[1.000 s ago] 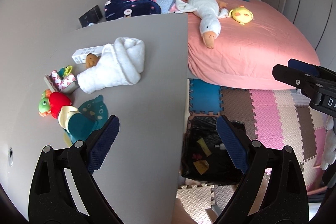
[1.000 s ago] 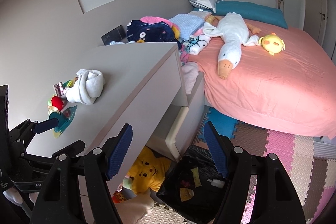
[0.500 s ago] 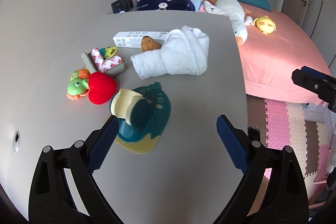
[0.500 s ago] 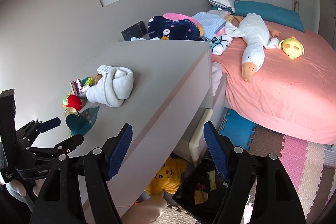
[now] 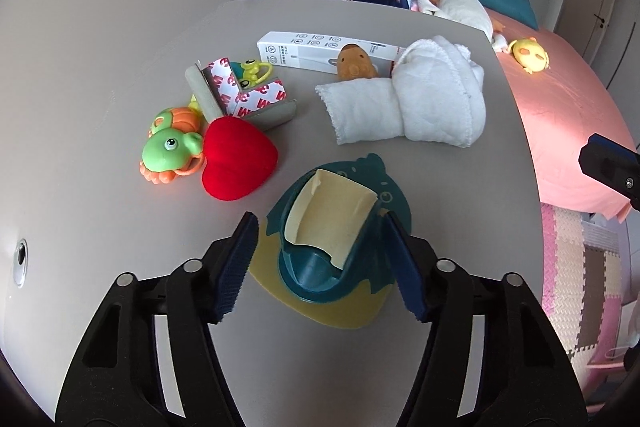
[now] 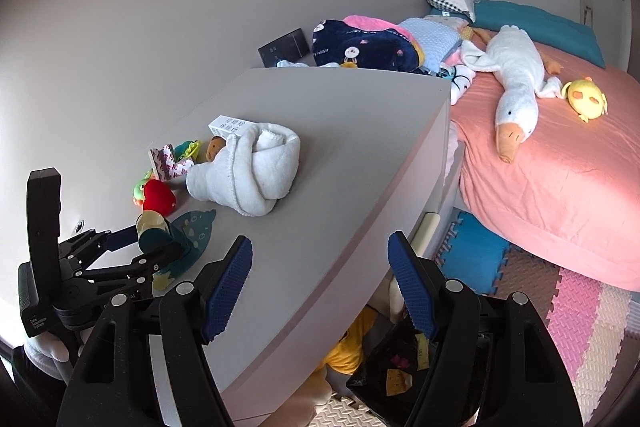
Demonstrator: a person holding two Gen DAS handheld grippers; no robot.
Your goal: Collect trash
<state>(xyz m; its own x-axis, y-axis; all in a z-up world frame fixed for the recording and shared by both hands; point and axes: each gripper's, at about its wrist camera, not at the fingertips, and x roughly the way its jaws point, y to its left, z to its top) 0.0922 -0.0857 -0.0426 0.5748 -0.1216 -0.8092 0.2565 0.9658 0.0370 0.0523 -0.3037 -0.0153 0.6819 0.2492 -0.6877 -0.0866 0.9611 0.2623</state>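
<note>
A teal and cream plastic holder [image 5: 334, 227] on a yellow-edged backing lies on the grey dresser top [image 5: 120, 27]. My left gripper [image 5: 320, 259] is open with its jaws on either side of the holder, close to touching; it also shows in the right wrist view [image 6: 132, 243]. My right gripper [image 6: 320, 283] is open and empty above the dresser's front edge. A black trash bag [image 6: 396, 375] with yellow scraps stands on the floor below.
On the dresser are a red plush heart [image 5: 236, 159], a green turtle toy [image 5: 168, 151], taped foam pieces [image 5: 244, 95], a white box [image 5: 312, 53], a rolled white towel [image 5: 420, 99]. A pink bed [image 6: 560, 155] with a goose plush [image 6: 516, 83] lies right.
My left gripper has moved forward and down over the dresser to straddle the teal holder, and its jaws have narrowed. My right gripper has shifted slightly left and stays open.
</note>
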